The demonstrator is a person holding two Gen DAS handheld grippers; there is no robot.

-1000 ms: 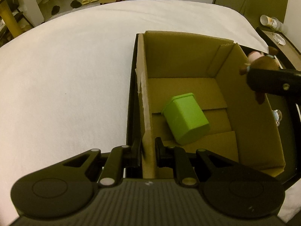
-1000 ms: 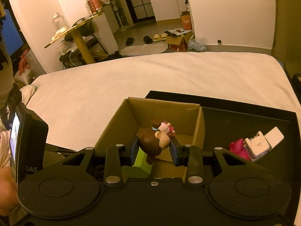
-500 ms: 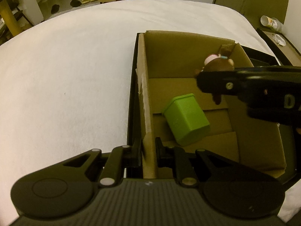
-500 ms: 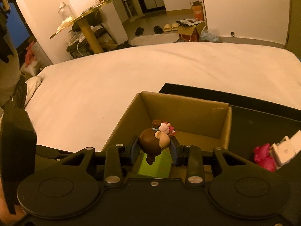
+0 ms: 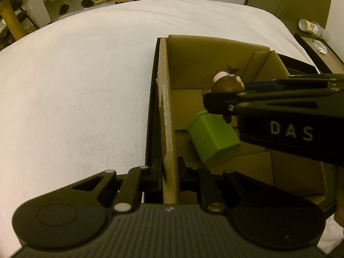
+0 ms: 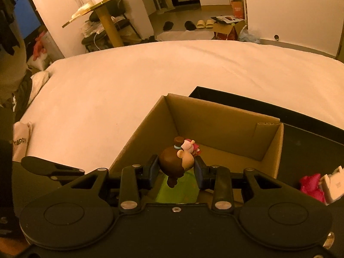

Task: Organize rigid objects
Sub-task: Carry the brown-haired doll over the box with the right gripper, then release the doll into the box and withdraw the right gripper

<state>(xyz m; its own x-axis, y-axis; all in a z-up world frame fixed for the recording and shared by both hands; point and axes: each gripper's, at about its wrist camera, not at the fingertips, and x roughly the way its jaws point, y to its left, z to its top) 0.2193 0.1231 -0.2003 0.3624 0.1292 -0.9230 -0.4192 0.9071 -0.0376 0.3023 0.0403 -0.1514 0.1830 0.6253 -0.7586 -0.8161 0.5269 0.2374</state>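
An open cardboard box (image 5: 215, 60) (image 6: 215, 124) sits on a black tray (image 6: 301, 116) on the white bed. My left gripper (image 5: 169, 169) is shut on the box's left wall, one finger on each side. A green plastic container (image 5: 215, 142) (image 6: 178, 191) lies tilted on the box floor. My right gripper (image 6: 176, 169) is shut on a small brown-haired figurine (image 6: 174, 161) (image 5: 225, 83) and holds it over the box, just above the green container.
A pink object (image 6: 311, 185) and a white block (image 6: 333, 185) lie on the tray right of the box. The white bed sheet (image 5: 75, 86) spreads to the left. A side table with a cup (image 5: 311, 28) stands at far right.
My right gripper has carried the figurine leftward and lower, from the box's right rim to over the box's inside above the green container. The left gripper has kept still on the wall.
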